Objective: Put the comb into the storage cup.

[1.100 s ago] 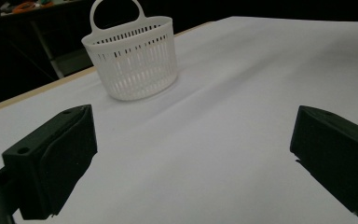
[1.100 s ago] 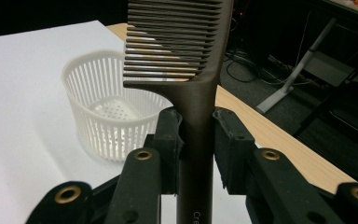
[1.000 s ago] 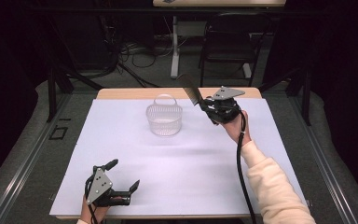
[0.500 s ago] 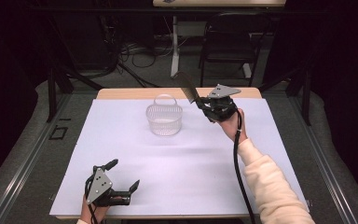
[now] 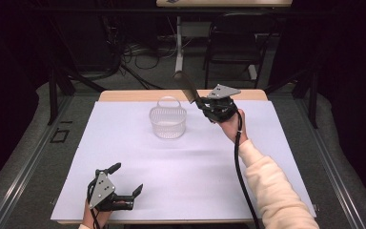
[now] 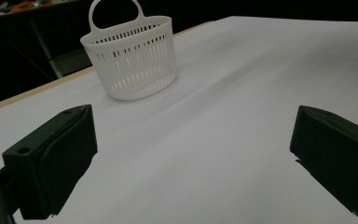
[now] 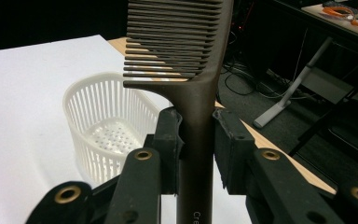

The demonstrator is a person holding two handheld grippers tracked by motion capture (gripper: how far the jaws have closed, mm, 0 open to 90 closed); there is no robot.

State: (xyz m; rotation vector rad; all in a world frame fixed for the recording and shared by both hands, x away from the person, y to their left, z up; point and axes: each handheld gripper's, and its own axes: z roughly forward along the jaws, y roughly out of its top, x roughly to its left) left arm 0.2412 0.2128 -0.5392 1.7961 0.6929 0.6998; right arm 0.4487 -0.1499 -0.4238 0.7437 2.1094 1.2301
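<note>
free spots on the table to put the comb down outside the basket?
Plenty. The white sheet is bare between the basket and the left gripper, along its whole left side, and on the right beside the sleeve. The only busy spot is the far edge, where the right gripper holds the comb next to the basket.

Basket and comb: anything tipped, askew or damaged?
Nothing stands out. The white basket stands upright and empty on the table cover. The right claw grips the brown comb by its handle, teeth intact.
</note>
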